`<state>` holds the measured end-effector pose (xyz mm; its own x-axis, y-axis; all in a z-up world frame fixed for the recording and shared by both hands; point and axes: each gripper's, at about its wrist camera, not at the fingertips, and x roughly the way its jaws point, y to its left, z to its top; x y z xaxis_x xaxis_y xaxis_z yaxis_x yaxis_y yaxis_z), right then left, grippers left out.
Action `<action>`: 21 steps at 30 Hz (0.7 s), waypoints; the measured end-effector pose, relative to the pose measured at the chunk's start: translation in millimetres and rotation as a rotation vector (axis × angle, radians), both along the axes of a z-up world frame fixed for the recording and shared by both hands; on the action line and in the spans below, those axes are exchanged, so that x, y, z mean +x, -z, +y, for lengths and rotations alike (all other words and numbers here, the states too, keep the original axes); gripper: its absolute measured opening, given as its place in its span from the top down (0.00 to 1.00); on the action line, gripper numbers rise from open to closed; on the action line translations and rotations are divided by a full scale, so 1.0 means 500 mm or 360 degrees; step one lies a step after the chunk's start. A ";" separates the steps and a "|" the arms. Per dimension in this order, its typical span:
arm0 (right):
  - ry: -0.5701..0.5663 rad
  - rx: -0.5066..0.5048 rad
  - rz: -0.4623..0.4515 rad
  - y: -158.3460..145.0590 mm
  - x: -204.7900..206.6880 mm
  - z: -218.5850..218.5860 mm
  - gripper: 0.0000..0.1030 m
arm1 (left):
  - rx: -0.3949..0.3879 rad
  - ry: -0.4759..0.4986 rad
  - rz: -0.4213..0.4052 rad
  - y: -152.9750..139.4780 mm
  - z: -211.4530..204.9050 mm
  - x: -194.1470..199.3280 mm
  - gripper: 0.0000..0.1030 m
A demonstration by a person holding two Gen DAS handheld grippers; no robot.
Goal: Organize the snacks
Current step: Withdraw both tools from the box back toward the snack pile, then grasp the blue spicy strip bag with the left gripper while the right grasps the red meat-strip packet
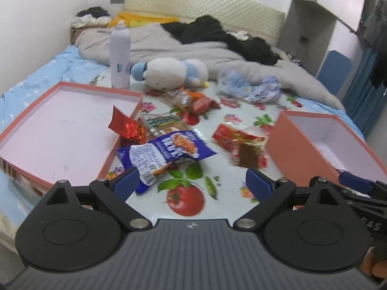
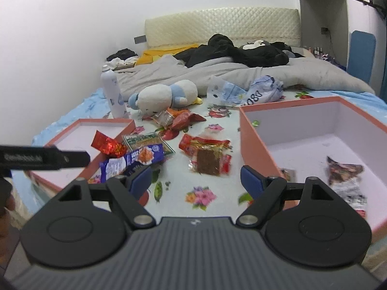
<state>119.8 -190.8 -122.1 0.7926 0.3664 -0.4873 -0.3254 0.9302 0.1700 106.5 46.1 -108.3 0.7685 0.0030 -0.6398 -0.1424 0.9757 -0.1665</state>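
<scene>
Snack packets lie scattered on a fruit-print sheet on the bed. A blue packet lies just ahead of my open, empty left gripper; it also shows in the right wrist view. A red foil packet leans on the shallow pink box lid. A red packet with a brown slab lies beside the deep pink box. My right gripper is open and empty, left of the deep box, which holds a dark-and-white packet and one small packet.
A white spray bottle stands behind the lid. A white and blue plush toy, crumpled plastic bags, a grey duvet and black clothes lie further back. More red and green packets sit mid-sheet.
</scene>
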 end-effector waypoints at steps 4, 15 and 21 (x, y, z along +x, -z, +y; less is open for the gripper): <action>-0.0065 -0.0055 -0.0043 0.023 0.031 0.036 0.21 | -0.0007 -0.0053 0.0055 0.045 0.034 0.055 0.06; -0.0037 -0.0195 -0.0030 0.099 0.141 0.083 0.23 | 0.0006 -0.0035 0.0141 0.133 0.084 0.154 0.07; 0.0018 -0.0244 0.0004 0.139 0.204 0.108 0.23 | 0.0128 0.0103 0.0218 0.170 0.081 0.224 0.08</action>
